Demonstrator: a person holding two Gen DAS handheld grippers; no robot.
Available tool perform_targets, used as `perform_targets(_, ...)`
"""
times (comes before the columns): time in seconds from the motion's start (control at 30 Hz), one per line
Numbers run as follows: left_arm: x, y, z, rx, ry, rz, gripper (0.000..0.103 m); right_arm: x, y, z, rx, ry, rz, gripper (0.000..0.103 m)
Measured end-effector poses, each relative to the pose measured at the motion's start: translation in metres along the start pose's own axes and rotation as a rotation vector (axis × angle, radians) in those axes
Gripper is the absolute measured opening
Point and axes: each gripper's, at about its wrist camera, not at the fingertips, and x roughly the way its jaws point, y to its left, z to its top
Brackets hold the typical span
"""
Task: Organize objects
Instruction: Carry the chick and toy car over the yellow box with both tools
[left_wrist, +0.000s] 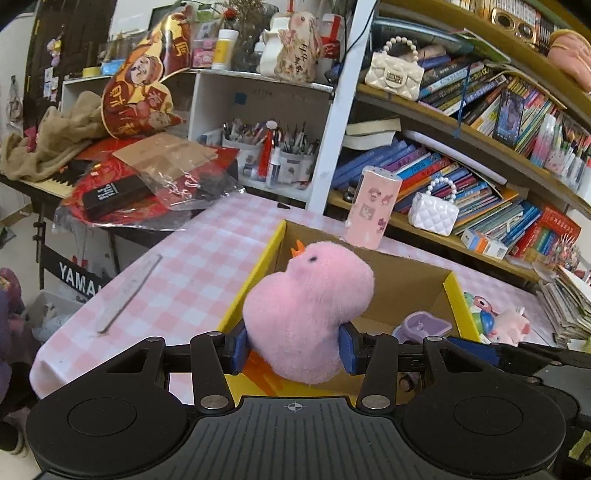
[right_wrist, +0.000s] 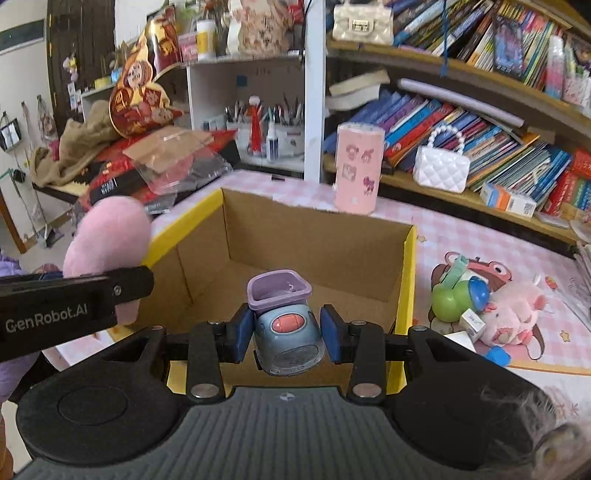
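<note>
I have my left claw (left_wrist: 291, 350) clamped on the pink plush (left_wrist: 310, 310) and my right claw (right_wrist: 288, 334) pinching the toy car (right_wrist: 286, 332), both held above the cardboard box (right_wrist: 408, 280), ready to drop in

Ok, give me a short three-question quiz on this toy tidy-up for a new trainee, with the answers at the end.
1. True or false: the left gripper grips a pink plush toy.
2. What does the right gripper hold? A) white handbag B) toy car C) book
3. Fill in: both toys are held above the open cardboard ___.

Key: 1 true; 2 B; 3 box.
</note>
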Motion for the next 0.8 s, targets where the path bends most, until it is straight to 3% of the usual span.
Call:
perform_targets(0.17,0.017,-0.008,0.010,0.034,-0.006,0.045,0.046,0.026,-0.008,0.007,-0.009,0.044,0.018,0.037)
perform_targets(0.43,0.034,-0.025,0.022,0.094,-0.012,0.034,0.045,0.058,-0.010,0.013,-0.038,0.115,0.046,0.037)
perform_targets(0.6,0.057,-0.032,0.016,0.116,0.067,0.011,0.045,0.074,-0.012,0.005,-0.049,0.193,0.066,0.038)
perform_targets(0.8,0.084,-0.033,0.005,0.112,0.165,0.017,0.045,0.075,-0.013,0.006,-0.065,0.187,0.086,0.038)
